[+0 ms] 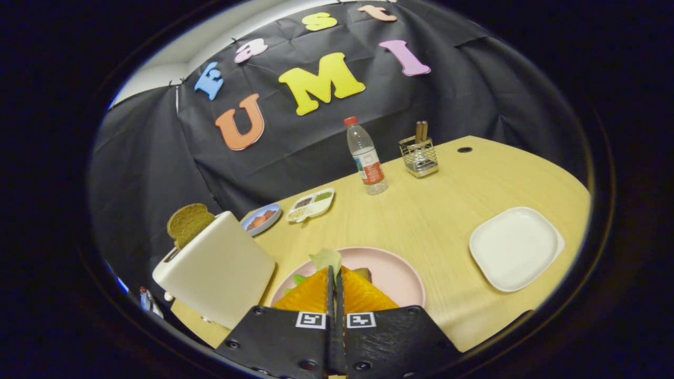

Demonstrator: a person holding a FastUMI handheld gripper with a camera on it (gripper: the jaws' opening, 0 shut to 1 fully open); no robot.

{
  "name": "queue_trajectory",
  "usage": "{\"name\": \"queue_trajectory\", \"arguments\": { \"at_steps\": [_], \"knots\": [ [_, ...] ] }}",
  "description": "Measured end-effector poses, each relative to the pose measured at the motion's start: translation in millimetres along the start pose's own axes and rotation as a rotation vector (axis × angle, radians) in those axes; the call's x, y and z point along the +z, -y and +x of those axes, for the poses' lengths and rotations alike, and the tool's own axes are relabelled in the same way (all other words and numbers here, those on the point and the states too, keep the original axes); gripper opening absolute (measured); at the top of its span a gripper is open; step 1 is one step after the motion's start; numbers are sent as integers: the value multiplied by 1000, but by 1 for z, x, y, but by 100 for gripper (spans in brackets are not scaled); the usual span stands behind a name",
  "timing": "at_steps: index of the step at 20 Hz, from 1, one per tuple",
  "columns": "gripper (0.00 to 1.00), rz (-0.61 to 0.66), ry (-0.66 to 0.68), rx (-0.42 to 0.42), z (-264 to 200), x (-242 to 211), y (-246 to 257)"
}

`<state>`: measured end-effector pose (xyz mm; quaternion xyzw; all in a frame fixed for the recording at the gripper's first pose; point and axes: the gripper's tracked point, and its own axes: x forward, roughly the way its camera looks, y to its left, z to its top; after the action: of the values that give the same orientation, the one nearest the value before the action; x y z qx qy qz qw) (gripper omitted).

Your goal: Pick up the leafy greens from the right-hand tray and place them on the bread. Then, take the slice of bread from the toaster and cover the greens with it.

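Note:
My gripper [334, 271] is shut, its orange fingers [363, 297] pressed together over the pink plate [395, 271]. A pale green leaf of the leafy greens [326, 259] sticks up from between the fingertips, and a bit more green [298, 279] shows left of the fingers. A brown edge of the bread [363, 273] on the plate peeks out just right of the fingertips; the fingers hide the rest of it. To the left stands the cream toaster [218, 268] with a brown bread slice [188, 223] poking out of its top. The white right-hand tray [513, 247] lies bare.
On the wooden table [437, 210], beyond the plate, are a water bottle [366, 158], a wire holder with chopsticks [419, 155], a white divided dish [310, 204] and a small blue dish [260, 218]. A cable hole [464, 150] sits near the far edge.

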<state>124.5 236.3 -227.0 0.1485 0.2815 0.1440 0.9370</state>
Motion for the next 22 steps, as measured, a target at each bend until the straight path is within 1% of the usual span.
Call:
{"name": "queue_trajectory", "arguments": {
  "at_steps": [4,6,7,10,12,15,18,22],
  "knots": [
    [0,-26,-11,-46,0,-4,18],
    [0,-52,-18,-53,1,-9,21],
    [5,-73,-22,-54,1,-11,21],
    [27,-122,-27,-35,3,-14,17],
    [54,-143,-15,-45,3,-13,19],
    [96,-181,12,-87,-1,-8,27],
    [96,-236,16,-103,-8,-6,28],
    [96,-296,110,-105,-33,15,16]
  ]
}}
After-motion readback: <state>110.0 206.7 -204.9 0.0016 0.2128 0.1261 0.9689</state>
